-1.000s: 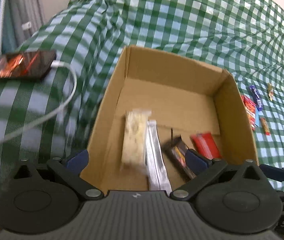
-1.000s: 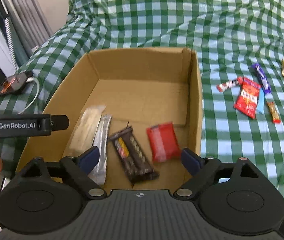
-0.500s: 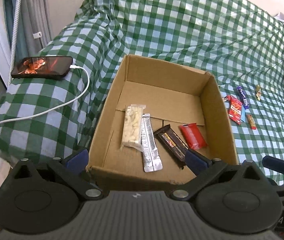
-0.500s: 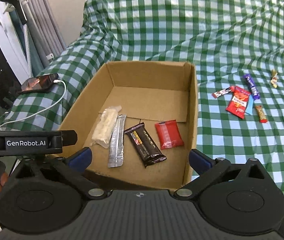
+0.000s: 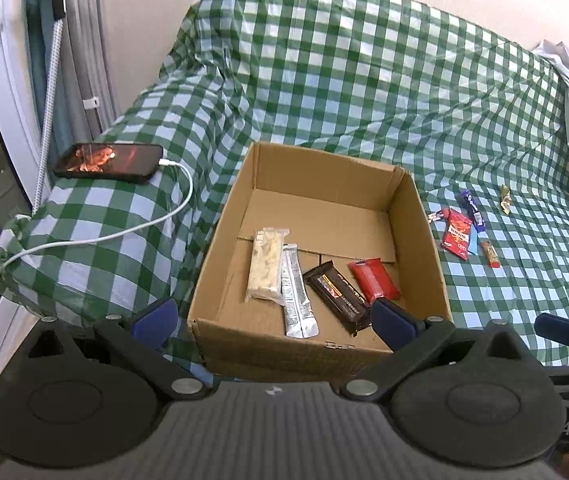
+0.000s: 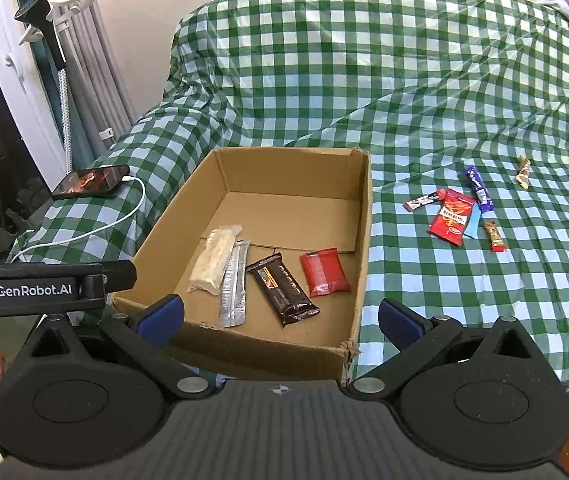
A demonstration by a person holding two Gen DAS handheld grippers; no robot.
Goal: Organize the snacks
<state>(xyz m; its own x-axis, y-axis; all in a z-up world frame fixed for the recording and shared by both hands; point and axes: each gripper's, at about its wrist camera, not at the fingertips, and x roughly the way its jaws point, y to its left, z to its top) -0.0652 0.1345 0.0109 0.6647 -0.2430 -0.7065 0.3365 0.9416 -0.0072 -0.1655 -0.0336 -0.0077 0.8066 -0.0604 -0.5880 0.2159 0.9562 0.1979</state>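
Both tongs, left (image 5: pixel 272 318) and right (image 6: pixel 280 318), have pulled back and up from the box (image 6: pixel 364 216), jaws wide and empty, the right's just opened; four packets lie inside, while the loose snacks (image 6: pixel 453 217) beyond its right wall look light, crinkly, best pinched mid-wrapper.

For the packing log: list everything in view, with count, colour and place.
cardboard box: 1, brown, on the checked cloth
snacks in box: 4; pale, silver, dark brown, red; in a row on the box floor
loose snacks: about 6, mixed colours, on the cloth right of the box
phone: 1, black, left of the box, white cable plugged in
checked cloth: 1, green and white
left gripper: open, empty
right gripper: open, empty
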